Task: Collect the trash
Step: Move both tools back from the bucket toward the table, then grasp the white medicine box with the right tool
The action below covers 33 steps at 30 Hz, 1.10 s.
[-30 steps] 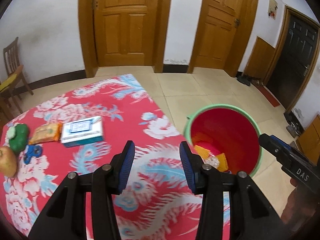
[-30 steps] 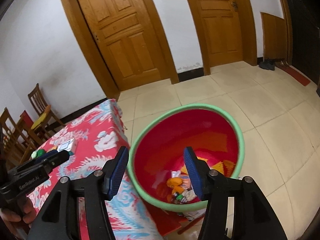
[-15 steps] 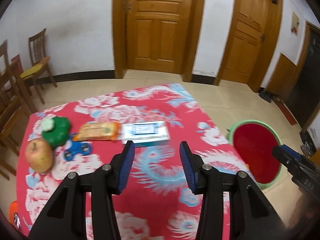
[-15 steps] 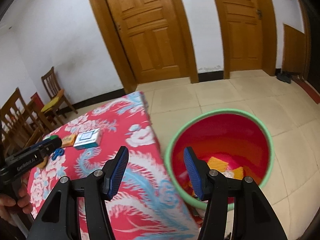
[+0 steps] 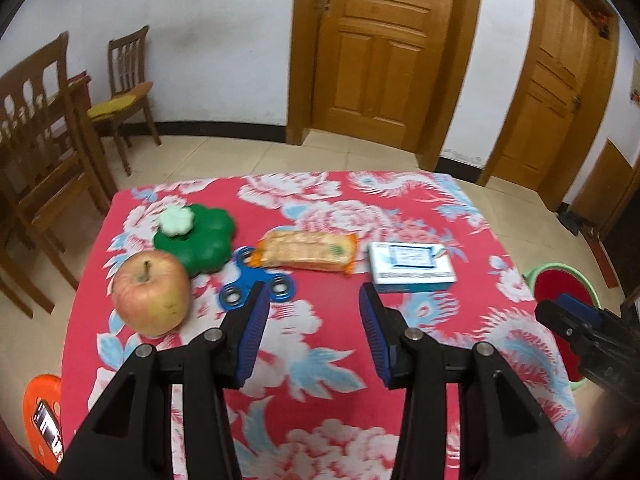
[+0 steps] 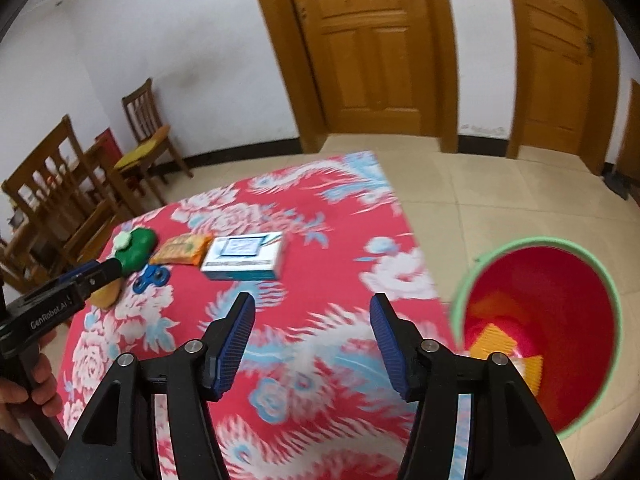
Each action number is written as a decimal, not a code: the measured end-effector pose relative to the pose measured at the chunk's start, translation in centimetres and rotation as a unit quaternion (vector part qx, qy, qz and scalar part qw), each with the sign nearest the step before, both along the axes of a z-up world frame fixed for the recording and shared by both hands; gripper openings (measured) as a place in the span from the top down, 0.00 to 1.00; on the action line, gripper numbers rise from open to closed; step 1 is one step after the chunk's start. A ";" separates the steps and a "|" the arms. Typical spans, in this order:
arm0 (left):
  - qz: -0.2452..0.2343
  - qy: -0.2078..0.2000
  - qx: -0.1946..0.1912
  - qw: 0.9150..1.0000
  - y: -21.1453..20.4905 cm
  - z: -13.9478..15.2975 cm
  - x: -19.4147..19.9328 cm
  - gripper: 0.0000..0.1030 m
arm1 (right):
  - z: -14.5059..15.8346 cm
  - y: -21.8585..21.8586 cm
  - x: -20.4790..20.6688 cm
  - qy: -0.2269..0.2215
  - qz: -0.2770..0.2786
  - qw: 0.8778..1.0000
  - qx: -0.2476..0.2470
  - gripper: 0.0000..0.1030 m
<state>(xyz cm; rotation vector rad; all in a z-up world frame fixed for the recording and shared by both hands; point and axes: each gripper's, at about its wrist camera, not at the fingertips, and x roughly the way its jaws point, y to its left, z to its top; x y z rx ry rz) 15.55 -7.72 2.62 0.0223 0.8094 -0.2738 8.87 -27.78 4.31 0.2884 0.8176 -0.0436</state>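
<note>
Only in the right wrist view, orange scraps point(image 6: 494, 340) inside the red bin point(image 6: 600, 280) — both grippers' jaws spread, empty.

An apple point(image 5: 151, 293), green toy point(image 5: 199, 240), blue spinner point(image 5: 256, 286), orange snack packet point(image 5: 308, 250) and white-and-teal box point(image 5: 412, 267) line a table point(image 5: 320, 364) draped in red floral cloth.

On the table point(image 5: 320, 320), a row of things is lying across the far half. The apple point(image 5: 151, 293) is sitting farthest left, with the flower-shaped toy point(image 5: 200, 240) just behind it. The spinner point(image 5: 256, 286) is lying right of the apple, touching the snack packet point(image 5: 306, 251) behind it. Right again, just beside the packet, the box point(image 5: 412, 267) is resting flat. The bin point(image 6: 540, 328) is standing on the floor off the table's right edge, with scraps lying in it.
</note>
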 end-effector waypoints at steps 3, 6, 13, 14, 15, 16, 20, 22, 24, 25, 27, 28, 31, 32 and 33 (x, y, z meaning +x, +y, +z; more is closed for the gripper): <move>0.016 0.009 -0.004 1.000 1.3 -0.8 0.7 0.55 | -0.5 1.5 1.6 0.008 0.017 1.000 0.002 0.25; 0.026 0.016 -0.011 0.999 2.4 -1.6 1.2 0.55 | -1.2 3.0 3.1 0.017 0.029 0.999 -0.001 0.24; 0.038 0.023 -0.027 0.999 4.0 -2.6 1.9 0.48 | -3.4 5.6 6.7 0.034 0.037 0.999 -0.010 0.11; 0.040 0.024 -0.030 0.998 4.3 -2.8 2.0 0.48 | -3.7 5.9 7.2 0.038 0.035 0.999 -0.012 0.05; 0.042 0.025 -0.032 0.998 4.4 -2.8 2.0 0.48 | -4.1 6.2 7.7 0.041 0.035 0.998 -0.012 0.02; 0.043 0.025 -0.033 0.998 4.6 -2.9 2.1 0.48 | -4.4 6.4 8.2 0.042 0.033 0.998 -0.013 0.00; 0.049 0.027 -0.039 0.998 5.3 -3.2 2.3 0.48 | -5.6 6.9 9.7 0.054 0.017 0.998 -0.026 0.00; 0.051 0.028 -0.042 0.997 5.5 -3.4 2.4 0.48 | -6.0 7.1 10.2 0.057 0.009 0.998 -0.032 0.00; 0.051 0.028 -0.044 0.997 5.7 -3.4 2.5 0.48 | -6.3 7.4 10.7 0.062 0.001 0.997 -0.044 0.00; 0.051 0.028 -0.044 0.997 5.8 -3.5 2.5 0.48 | -6.5 7.5 10.9 0.064 -0.001 0.997 -0.048 0.00; 0.050 0.028 -0.045 0.997 5.8 -3.5 2.5 0.48 | -6.7 7.7 11.3 0.067 -0.006 0.996 -0.059 0.00; 0.051 0.028 -0.046 0.997 5.8 -3.5 2.5 0.48 | -6.8 7.8 11.5 0.069 -0.008 0.996 -0.063 0.00; 0.051 0.028 -0.045 0.997 5.9 -3.6 2.5 0.48 | -7.0 7.9 12.0 0.074 -0.013 0.994 -0.075 0.00; 0.051 0.028 -0.045 0.997 5.9 -3.6 2.5 0.48 | -7.0 7.9 12.1 0.077 -0.014 0.994 -0.077 0.00; 0.050 0.028 -0.044 0.997 5.9 -3.6 2.5 0.48 | -7.0 7.9 12.2 0.079 -0.014 0.994 -0.079 0.00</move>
